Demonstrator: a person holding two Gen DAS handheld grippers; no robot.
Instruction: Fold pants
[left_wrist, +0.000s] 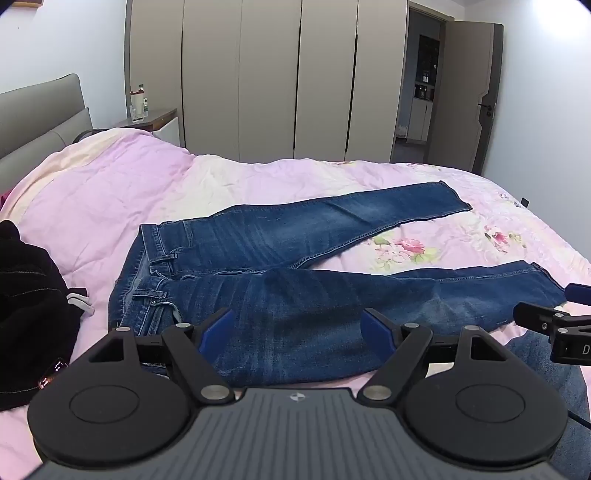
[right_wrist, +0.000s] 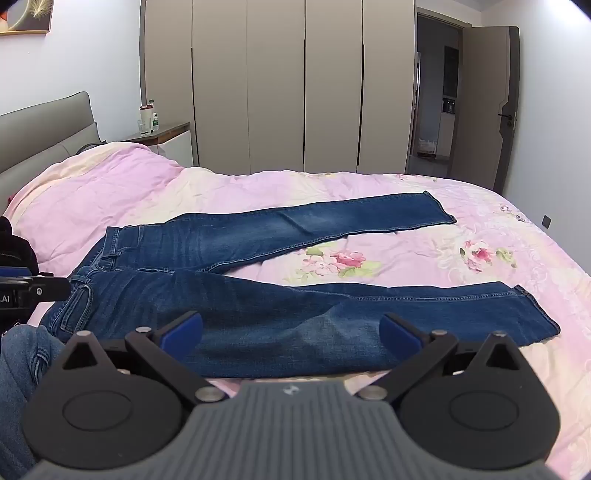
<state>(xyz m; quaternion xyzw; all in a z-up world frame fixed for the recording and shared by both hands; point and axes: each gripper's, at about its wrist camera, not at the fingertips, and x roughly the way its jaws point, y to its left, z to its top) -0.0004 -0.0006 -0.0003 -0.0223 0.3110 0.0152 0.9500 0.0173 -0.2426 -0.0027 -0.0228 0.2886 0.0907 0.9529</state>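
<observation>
A pair of blue jeans (left_wrist: 280, 266) lies flat on the pink bed, waistband to the left and both legs spread apart to the right; it also shows in the right wrist view (right_wrist: 236, 295). My left gripper (left_wrist: 297, 332) is open and empty, hovering over the near leg close to the hip. My right gripper (right_wrist: 291, 332) is open and empty over the near leg around the knee. The right gripper's tip shows at the right edge of the left wrist view (left_wrist: 554, 325). The left gripper's tip shows at the left edge of the right wrist view (right_wrist: 33, 291).
The pink floral quilt (left_wrist: 110, 192) covers the bed. A black garment with a smartwatch (left_wrist: 26, 306) lies at the left. A grey headboard (left_wrist: 40, 110) and a nightstand with bottles (left_wrist: 147, 114) stand at the back left. Wardrobes (left_wrist: 277, 74) and an open door (left_wrist: 465, 99) lie beyond.
</observation>
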